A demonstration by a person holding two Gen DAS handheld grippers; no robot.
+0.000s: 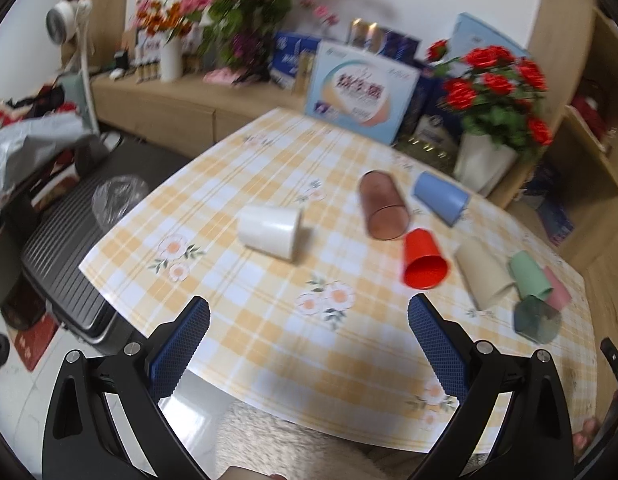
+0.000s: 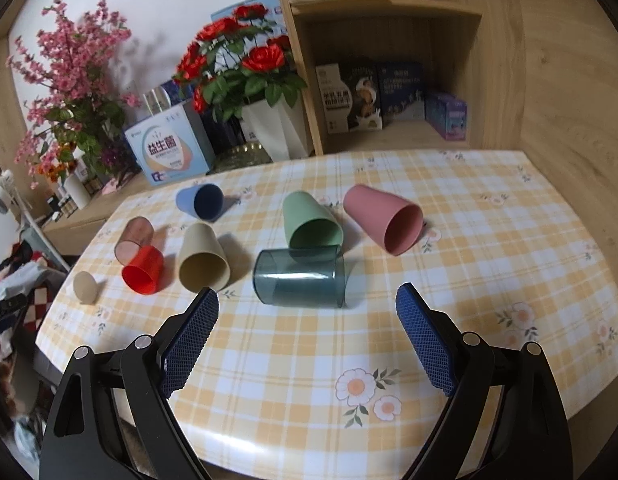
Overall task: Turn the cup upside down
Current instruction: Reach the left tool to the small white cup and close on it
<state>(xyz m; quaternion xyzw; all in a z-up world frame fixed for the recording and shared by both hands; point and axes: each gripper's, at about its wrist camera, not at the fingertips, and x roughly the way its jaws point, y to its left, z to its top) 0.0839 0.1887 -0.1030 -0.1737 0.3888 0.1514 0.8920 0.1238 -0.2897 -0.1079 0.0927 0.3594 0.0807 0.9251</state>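
Both grippers, left (image 1: 309, 320) & right (image 2: 307, 308), are spread wide, holding nothing. Near teal cup (image 2: 300, 278) looks light, stiff, slippery; best pinched across its sides.

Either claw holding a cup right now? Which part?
Nothing held. Left claw and right claw are both open above the table; cups lie untouched.

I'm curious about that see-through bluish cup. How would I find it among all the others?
Start at the checked table. Nearest the right gripper lies the teal cup, on its side, just in front of the green cup. It alone is clear blue-grey; the other clear one is brownish.
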